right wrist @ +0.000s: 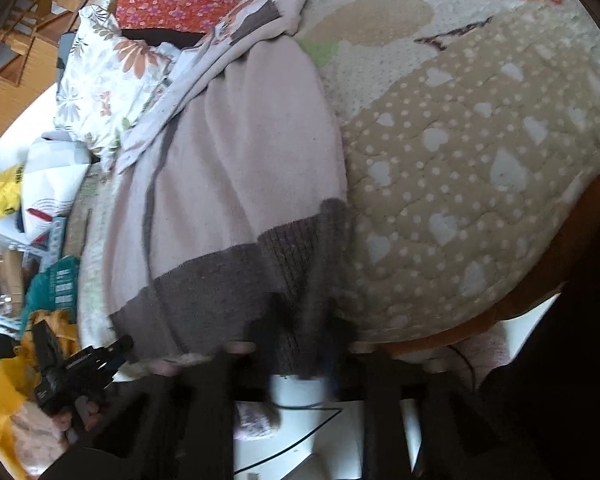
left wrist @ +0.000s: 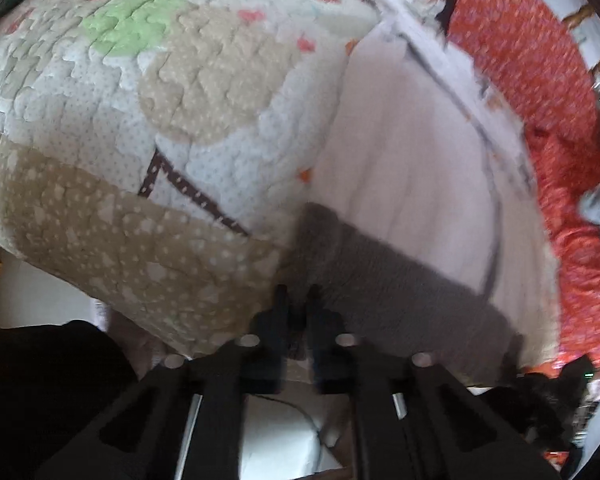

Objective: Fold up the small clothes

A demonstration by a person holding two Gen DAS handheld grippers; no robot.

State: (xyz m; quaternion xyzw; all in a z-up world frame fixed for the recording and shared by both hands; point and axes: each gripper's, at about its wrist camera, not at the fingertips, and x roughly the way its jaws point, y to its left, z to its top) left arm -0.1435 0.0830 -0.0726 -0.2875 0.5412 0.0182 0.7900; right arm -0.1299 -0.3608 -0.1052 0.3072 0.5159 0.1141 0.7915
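A small pale pink knit sweater [left wrist: 404, 148] with a grey-brown ribbed hem [left wrist: 380, 280] lies on a quilted bedspread [left wrist: 148, 112]. My left gripper [left wrist: 297, 296] is shut on the hem's left corner at the bed edge. In the right wrist view the same sweater [right wrist: 236, 152] and its hem [right wrist: 220, 292] show. My right gripper [right wrist: 300, 320] is blurred and shut on the hem's right corner. The left gripper shows at the lower left of that view [right wrist: 100, 356].
The quilt [right wrist: 480, 140] has beige, green and white patches. An orange floral cloth [left wrist: 540, 80] and a floral pillow [right wrist: 108, 88] lie beyond the sweater. Clutter, a yellow bag [right wrist: 4, 192] and a wooden chair [right wrist: 28, 40] stand beside the bed. White floor shows below.
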